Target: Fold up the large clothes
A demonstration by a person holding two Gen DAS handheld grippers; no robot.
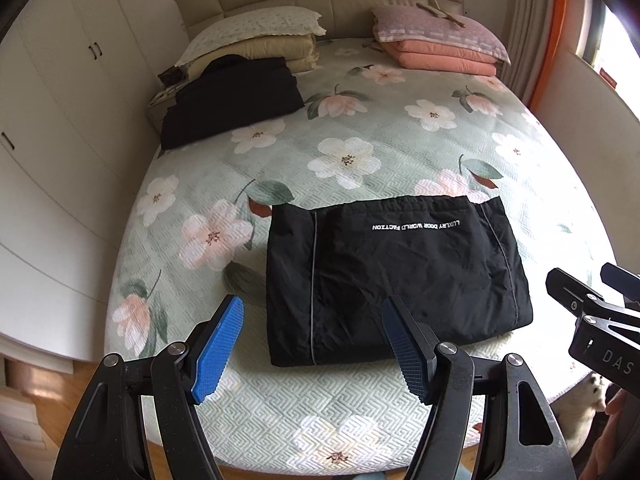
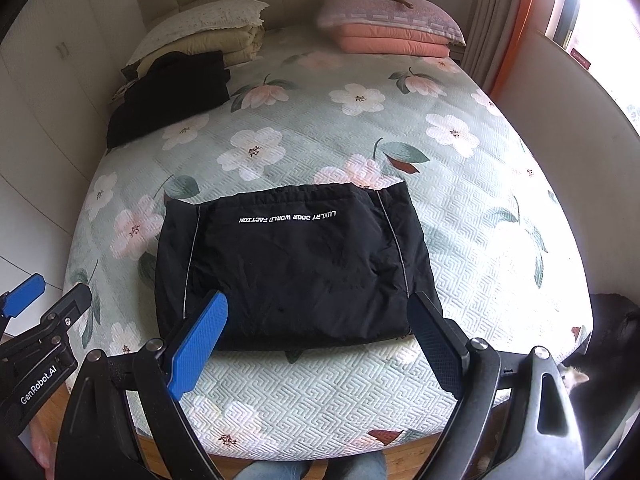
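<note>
A black jacket (image 1: 396, 276) lies folded into a flat rectangle on the near part of the bed, with white lettering on top; it also shows in the right wrist view (image 2: 292, 268). My left gripper (image 1: 312, 344) is open and empty, held above the bed's near edge just in front of the jacket's left half. My right gripper (image 2: 316, 336) is open and empty, held over the jacket's near edge. Each gripper shows at the side of the other's view: the right one (image 1: 580, 292) and the left one (image 2: 44, 300).
A second folded black garment (image 1: 232, 100) lies at the far left of the bed (image 1: 400, 136). Stacked pillows and quilts (image 1: 436, 40) sit by the headboard. White wardrobes (image 1: 60, 120) line the left side. A dark animal (image 2: 612, 328) is by the bed's right corner.
</note>
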